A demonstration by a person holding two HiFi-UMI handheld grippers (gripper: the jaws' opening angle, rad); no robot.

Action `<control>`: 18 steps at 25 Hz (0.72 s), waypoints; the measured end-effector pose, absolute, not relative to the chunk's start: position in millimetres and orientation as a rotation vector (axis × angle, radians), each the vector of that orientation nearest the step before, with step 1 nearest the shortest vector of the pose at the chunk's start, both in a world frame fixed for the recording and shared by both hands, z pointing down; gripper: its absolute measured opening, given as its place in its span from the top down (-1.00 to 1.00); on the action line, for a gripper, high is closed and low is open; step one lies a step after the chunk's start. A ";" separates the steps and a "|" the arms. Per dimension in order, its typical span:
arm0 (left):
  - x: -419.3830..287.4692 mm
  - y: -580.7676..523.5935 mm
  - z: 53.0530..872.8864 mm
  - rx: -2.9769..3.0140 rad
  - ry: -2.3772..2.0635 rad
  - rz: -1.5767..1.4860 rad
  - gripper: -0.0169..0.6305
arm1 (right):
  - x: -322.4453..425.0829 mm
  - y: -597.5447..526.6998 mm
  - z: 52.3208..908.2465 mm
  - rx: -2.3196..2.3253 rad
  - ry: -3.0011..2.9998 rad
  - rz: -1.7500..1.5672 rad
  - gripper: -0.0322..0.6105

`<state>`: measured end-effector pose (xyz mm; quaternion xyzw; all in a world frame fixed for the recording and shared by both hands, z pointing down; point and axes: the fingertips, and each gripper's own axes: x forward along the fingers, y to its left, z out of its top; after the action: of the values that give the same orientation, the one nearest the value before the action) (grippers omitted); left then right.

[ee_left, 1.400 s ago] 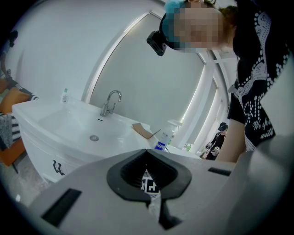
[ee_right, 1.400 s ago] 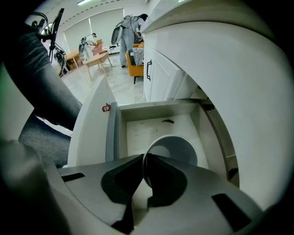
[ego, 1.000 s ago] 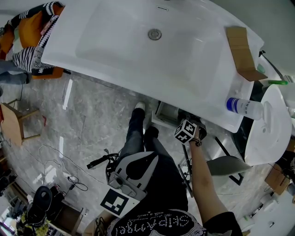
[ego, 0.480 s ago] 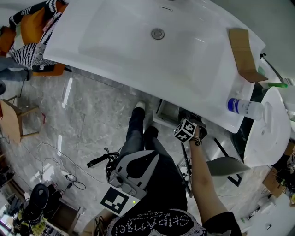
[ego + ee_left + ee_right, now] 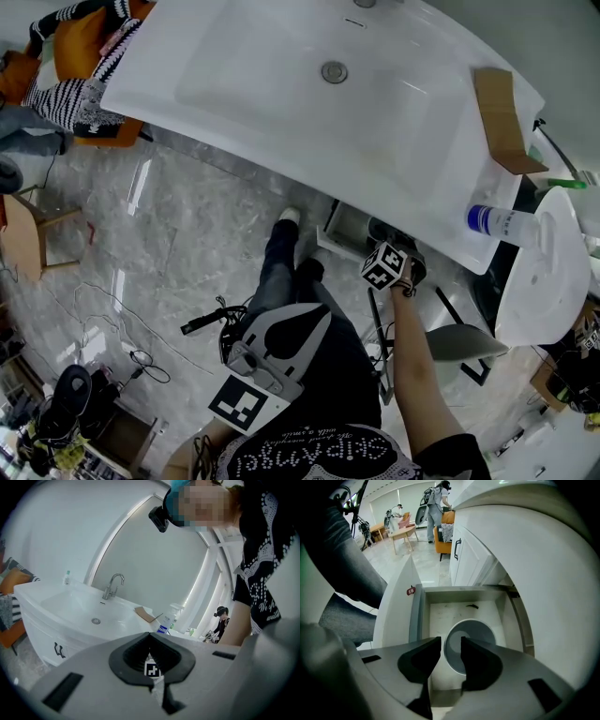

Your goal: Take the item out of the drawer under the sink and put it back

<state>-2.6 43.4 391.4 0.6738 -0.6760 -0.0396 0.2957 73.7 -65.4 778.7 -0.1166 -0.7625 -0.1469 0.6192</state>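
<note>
The shirt (image 5: pixel 319 450) nearest the head camera carries white dotted lettering, upside down from there. It seems to begin SKIP; the rest is not surely readable.

Well below the sink (image 5: pixel 281 84), the left tongs (image 5: pixel 150 633) sit at the person's lap with their 2 jaws together and nothing between them. A black-and-white square marker shows on their base.

Under the sink's right part, the right tongs (image 5: pixel 450 641) point steeply down into the open drawer (image 5: pixel 417 616), with their marker cube on top. Their 2 jaws have just been opening and now stand apart with a clear gap.

The cup (image 5: pixel 471 644), grey and round, stands upright on the drawer floor directly under the tips, a little to the right-jaw side. Its left rim shows in the gap and the right jaw covers part of it. No pad presses on it.

A small red label (image 5: pixel 411 590) sits on the drawer's left wall, too small to read. A small dark speck (image 5: pixel 472 605) lies at the drawer's far end.

On the sink's right end lie 1 bottle (image 5: pixel 497 222) with a blue label, its print unreadable, and a cardboard piece (image 5: pixel 504 103). The tap (image 5: pixel 112 584) stands at the sink's back.
</note>
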 end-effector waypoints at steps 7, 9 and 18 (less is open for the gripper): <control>0.7 46.7 386.7 1.816 -1.797 -0.113 0.94 | 69.4 -64.2 764.0 -0.245 -1.796 -0.357 0.52; 1.7 48.0 384.5 1.823 -1.798 -0.121 0.94 | 68.9 -64.1 758.3 -0.235 -1.807 -0.366 0.52; 13.2 55.6 377.3 1.862 -1.796 -0.142 0.94 | 73.1 -64.5 737.7 -0.176 -1.857 -0.385 0.52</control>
<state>13.2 55.6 377.3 0.6915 -0.6670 -0.0527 0.2721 73.1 -64.5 737.7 -0.0751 -0.7943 -0.1648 0.5798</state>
